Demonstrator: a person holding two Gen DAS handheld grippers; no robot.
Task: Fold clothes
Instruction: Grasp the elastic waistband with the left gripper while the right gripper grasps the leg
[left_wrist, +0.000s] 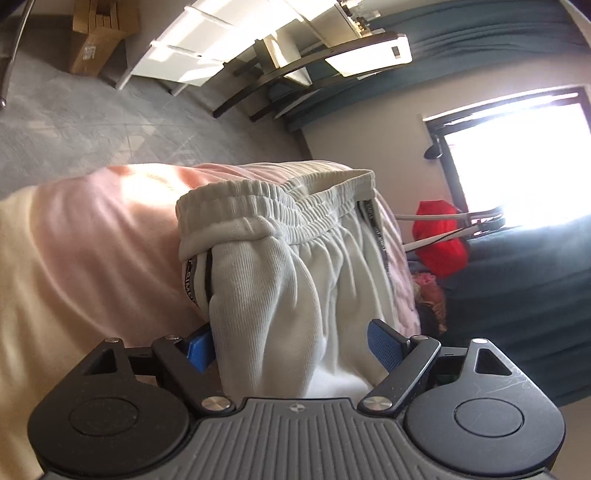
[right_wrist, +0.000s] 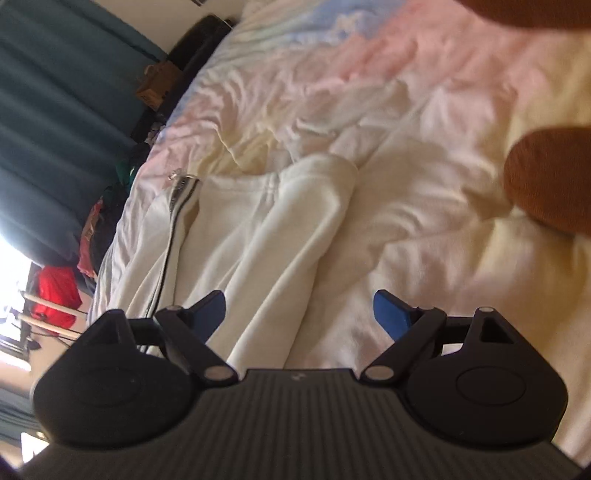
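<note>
Left gripper (left_wrist: 291, 349): jaws apart, a fold of the white sweatpants (left_wrist: 295, 266) between, unpinched, frame centre.
Right gripper (right_wrist: 299, 314): released, over pant leg (right_wrist: 266, 229), centre-left.
Bedsheet (right_wrist: 424, 110): pastel, beneath.

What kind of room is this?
Probably a bedroom: white pants lie on a bed with a rumpled pastel blanket, and teal curtains hang beside a sunny window.

The left gripper (left_wrist: 295, 345) stands wide, its blue ribbed pads (left_wrist: 384, 345) either side of bunched pale grey ribbed sweatpants (left_wrist: 291, 280). Their elastic waistband (left_wrist: 243, 210) lies ahead of the fingers on a pink and cream bedspread (left_wrist: 92, 251).
</note>
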